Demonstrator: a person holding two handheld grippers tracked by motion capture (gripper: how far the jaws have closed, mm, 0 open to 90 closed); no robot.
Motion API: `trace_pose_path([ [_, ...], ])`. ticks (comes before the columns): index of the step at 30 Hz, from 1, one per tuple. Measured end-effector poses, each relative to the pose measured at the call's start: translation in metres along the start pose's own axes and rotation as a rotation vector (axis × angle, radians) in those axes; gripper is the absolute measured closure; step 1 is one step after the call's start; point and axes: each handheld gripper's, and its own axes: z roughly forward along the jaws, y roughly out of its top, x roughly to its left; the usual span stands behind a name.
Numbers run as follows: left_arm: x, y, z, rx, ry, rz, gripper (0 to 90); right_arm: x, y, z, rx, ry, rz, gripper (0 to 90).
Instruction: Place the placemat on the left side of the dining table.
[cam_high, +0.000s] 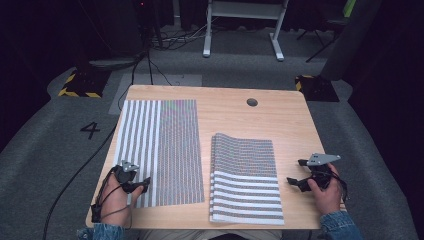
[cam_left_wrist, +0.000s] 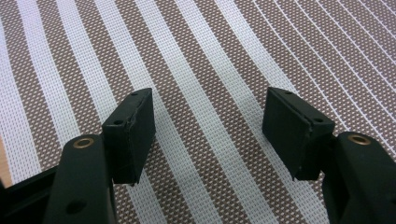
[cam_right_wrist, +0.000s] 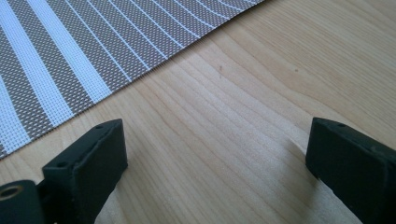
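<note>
My left gripper (cam_high: 141, 186) hung over the near left corner of the flat mat (cam_high: 160, 150), about seven o'clock on the counter (cam_high: 280, 107). In the left gripper view its jaws stood wide apart with nothing between them, pointing down at the mat's (cam_left_wrist: 201, 70) brown and white stripes; I could not tell whether the tips touched the weave. That mat lay spread out on the left half of the counter, its wide stripes toward nine o'clock and its fine ones toward the middle.

My right gripper (cam_high: 295, 181) sat at about four o'clock, just right of the folded mat (cam_high: 245, 177), also gaping and empty. In the right gripper view its jaws pointed over bare wood (cam_right_wrist: 243, 116), with the folded mat's (cam_right_wrist: 70, 56) edge running at ten o'clock, apart from both jaws.
</note>
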Motion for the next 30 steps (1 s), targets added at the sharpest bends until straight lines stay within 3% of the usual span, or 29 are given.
trace_pose_path([
  [12,0.023,0.011,0.01,-0.019,0.001,0.002,33.0,0.0,0.0,0.0,0.0,0.0,0.001,5.5],
  [30,0.032,0.019,0.017,-0.034,0.007,-0.022,30.5,0.0,0.0,0.0,0.0,-0.001,0.001,5.5],
])
